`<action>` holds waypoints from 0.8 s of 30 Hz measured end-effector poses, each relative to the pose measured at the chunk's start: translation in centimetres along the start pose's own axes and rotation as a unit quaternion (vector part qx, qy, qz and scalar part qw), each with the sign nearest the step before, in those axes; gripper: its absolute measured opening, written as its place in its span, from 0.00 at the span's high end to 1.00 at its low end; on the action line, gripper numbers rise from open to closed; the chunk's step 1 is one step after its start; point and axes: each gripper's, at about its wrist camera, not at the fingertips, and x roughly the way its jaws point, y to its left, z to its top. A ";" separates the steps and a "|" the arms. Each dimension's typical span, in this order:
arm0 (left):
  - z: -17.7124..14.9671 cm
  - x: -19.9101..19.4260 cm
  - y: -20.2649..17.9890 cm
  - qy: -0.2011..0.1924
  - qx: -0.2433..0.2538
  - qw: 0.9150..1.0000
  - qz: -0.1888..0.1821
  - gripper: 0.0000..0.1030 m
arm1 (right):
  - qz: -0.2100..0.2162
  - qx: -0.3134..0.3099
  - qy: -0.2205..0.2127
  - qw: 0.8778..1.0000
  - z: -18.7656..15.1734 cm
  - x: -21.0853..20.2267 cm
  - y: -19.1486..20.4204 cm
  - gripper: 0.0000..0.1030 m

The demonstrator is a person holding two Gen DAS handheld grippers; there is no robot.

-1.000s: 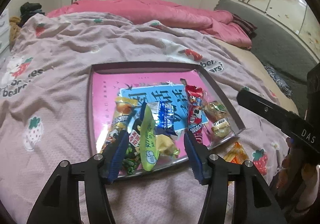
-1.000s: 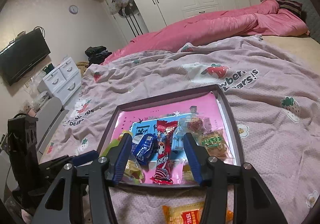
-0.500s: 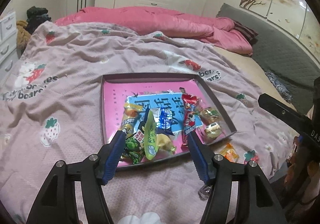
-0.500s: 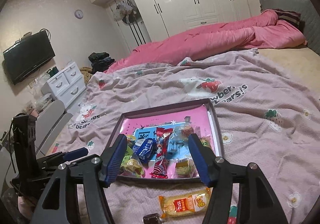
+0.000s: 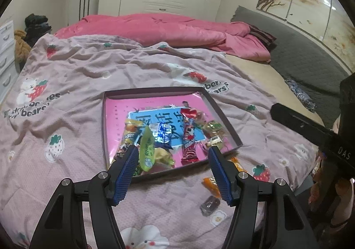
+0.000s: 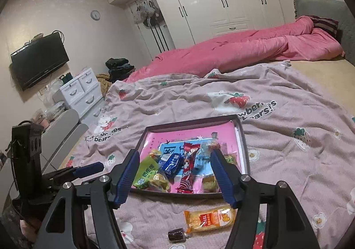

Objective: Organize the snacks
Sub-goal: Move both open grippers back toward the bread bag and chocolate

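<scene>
We hold both claws above the near edge of the bed, each facing the shallow tray (image 5: pixel 224 115) that lies flat on the strawberry-print blanket (image 5: pixel 88 71).

Left claw (image 5: pixel 172 155): fingers apart, nothing between them. It hangs over the near rim of the tray.

Right claw (image 6: pixel 174 159): fingers apart, nothing between them. It also hangs short of the tray's near rim.

Tray contents, as seen from the right wrist view:
- a green packet (image 6: pixel 146 171) at the near left corner, lying partly over a yellow packet (image 6: pixel 159 182);
- a blue packet (image 6: pixel 172 161) just beyond them;
- a long red packet (image 6: pixel 187 169) running from near edge to centre;
- several small clear-wrapped sweets (image 6: pixel 229 158) on the right side, partly hidden by the right finger.

The tray floor carries a pink printed sheet (image 5: pixel 155 102) with a blue panel.

Items outside the tray, on the blanket just in front of its near rim:
- an orange packet (image 6: pixel 209 219), lying flat;
- a small dark wrapped sweet (image 6: pixel 176 234), touching or just beside the orange packet's left end; we cannot tell which.

A rumpled pink duvet (image 6: pixel 244 49) lies across the far side of the bed.
</scene>
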 end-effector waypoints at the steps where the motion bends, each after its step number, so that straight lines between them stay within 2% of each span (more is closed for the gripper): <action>1: -0.1 0.2 -0.2 0.003 0.003 1.000 0.001 0.35 | -0.003 0.000 0.002 1.000 -0.2 0.1 0.0 0.36; 12: -2.4 2.1 -2.5 0.041 0.044 0.998 -0.010 0.35 | -0.028 0.046 0.061 0.997 -4.6 1.7 -1.8 0.36; 18: -3.7 3.1 -3.0 0.062 0.052 0.997 -0.018 0.35 | -0.040 0.080 0.067 0.994 -5.8 1.5 -3.3 0.36; 24: -3.8 2.9 -3.4 0.060 0.058 0.996 -0.017 0.35 | -0.045 0.090 0.072 0.992 -6.1 1.2 -3.6 0.36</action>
